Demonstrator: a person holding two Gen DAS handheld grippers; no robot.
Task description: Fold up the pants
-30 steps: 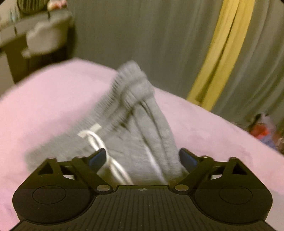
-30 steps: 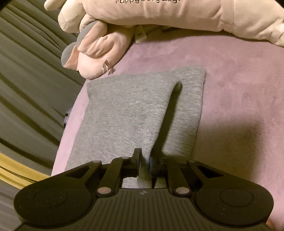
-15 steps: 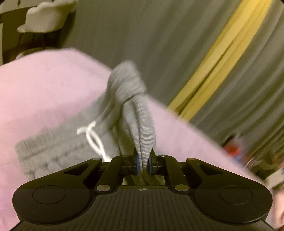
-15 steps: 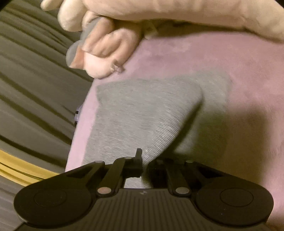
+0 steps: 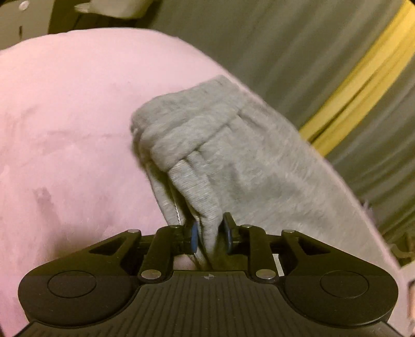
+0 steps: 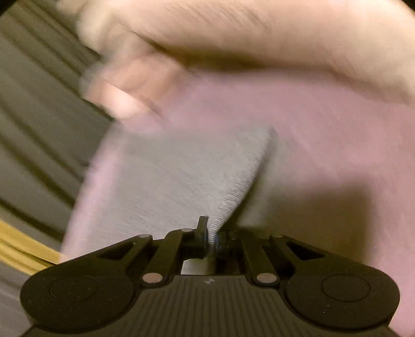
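Grey sweatpants (image 5: 233, 155) lie on a pink blanket (image 5: 64, 142). In the left wrist view my left gripper (image 5: 209, 236) is shut on a bunched fold of the waistband end, with cloth between the blue pads. The ribbed waistband is folded over to the right. In the right wrist view, which is blurred, my right gripper (image 6: 212, 239) is shut on a lifted edge of the grey pants (image 6: 168, 176), and the cloth rises in a ridge from the jaws.
A beige plush toy (image 6: 233, 39) lies along the far side of the blanket (image 6: 324, 142). Grey curtains with a yellow strip (image 5: 363, 85) hang beyond the bed edge. Dark furniture (image 5: 64, 15) stands at the top left.
My left gripper went from open to shut on the waistband and has carried it over to the right. My right gripper stays shut on the pants edge and has moved toward the plush toy.
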